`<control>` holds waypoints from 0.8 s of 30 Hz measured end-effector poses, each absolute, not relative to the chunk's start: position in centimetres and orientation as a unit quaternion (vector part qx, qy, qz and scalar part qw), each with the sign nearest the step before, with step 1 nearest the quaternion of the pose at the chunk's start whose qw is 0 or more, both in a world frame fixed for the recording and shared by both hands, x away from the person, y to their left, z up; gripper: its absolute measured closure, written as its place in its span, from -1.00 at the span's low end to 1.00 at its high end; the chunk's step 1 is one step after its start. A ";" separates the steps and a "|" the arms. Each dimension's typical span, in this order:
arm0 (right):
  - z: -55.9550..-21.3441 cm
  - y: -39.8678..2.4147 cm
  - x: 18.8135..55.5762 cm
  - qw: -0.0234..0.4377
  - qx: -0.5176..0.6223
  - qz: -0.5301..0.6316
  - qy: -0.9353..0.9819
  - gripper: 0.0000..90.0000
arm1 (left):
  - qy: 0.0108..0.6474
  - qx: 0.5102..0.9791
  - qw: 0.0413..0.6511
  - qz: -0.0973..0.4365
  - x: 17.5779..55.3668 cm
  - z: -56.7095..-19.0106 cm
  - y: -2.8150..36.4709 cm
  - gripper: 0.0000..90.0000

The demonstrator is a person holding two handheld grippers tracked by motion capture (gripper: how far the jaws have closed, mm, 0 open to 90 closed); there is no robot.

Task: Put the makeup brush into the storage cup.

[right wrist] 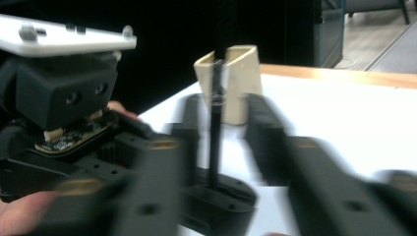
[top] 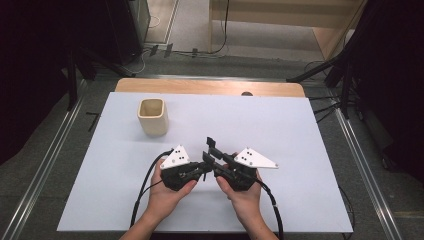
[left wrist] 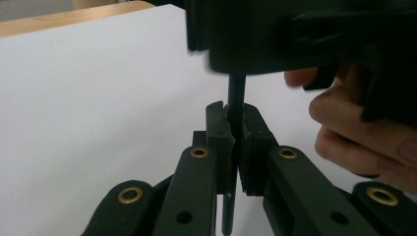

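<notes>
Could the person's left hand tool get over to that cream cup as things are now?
Probably yes, though not freely: bare white table lies between the left tool and the cream cup, but the tool is shut on a thin black rod, which it would carry along or have to release.

I see grey carpet floor (top: 45, 150) around my white table (top: 300, 150); pale wooden furniture (top: 330, 30) at one o'clock; darkness at nine and three.

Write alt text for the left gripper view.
The left tool is clamped on a thin black rod standing upright over the white table. Close behind, the other tool's black body and a hand's fingers crowd the upper right.
</notes>
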State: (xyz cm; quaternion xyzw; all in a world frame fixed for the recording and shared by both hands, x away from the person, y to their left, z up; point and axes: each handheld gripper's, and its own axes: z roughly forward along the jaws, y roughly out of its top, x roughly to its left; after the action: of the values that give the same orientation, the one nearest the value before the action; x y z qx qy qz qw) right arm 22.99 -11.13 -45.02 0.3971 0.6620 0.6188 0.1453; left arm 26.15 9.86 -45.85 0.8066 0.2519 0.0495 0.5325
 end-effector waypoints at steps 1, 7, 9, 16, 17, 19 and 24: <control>-45.0 -11.4 23.1 0.150 0.402 0.616 0.661 0.00 | 0.255 0.806 0.532 0.051 26.3 -45.9 10.0 0.92; -45.0 -13.5 23.2 0.207 0.425 0.583 0.661 -0.72 | 0.272 0.796 0.538 0.058 27.1 -46.0 11.4 0.92; -44.9 -14.3 23.2 0.219 0.429 0.575 0.661 -0.82 | 0.276 0.793 0.540 0.063 27.3 -45.9 11.8 0.92; -45.0 -16.8 22.8 0.243 0.422 0.557 0.673 -1.00 | 0.289 0.782 0.547 0.074 27.8 -45.7 13.1 0.92; -45.2 -17.1 22.8 0.247 0.422 0.551 0.676 -1.00 | 0.291 0.782 0.546 0.076 27.9 -45.6 13.3 0.92; -45.7 -17.8 22.7 0.255 0.423 0.540 0.682 -1.00 | 0.294 0.780 0.548 0.076 28.0 -45.6 13.5 0.92; -46.9 -19.8 22.1 0.265 0.432 0.527 0.682 -1.00 | 0.300 0.774 0.551 0.080 28.2 -45.5 14.1 0.92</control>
State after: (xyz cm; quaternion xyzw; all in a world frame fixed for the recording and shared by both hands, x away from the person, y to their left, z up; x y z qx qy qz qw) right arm 22.08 -19.79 -46.86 0.4324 0.6819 0.5272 0.2650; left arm 28.20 14.09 -45.46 0.7743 0.2999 0.0805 0.5514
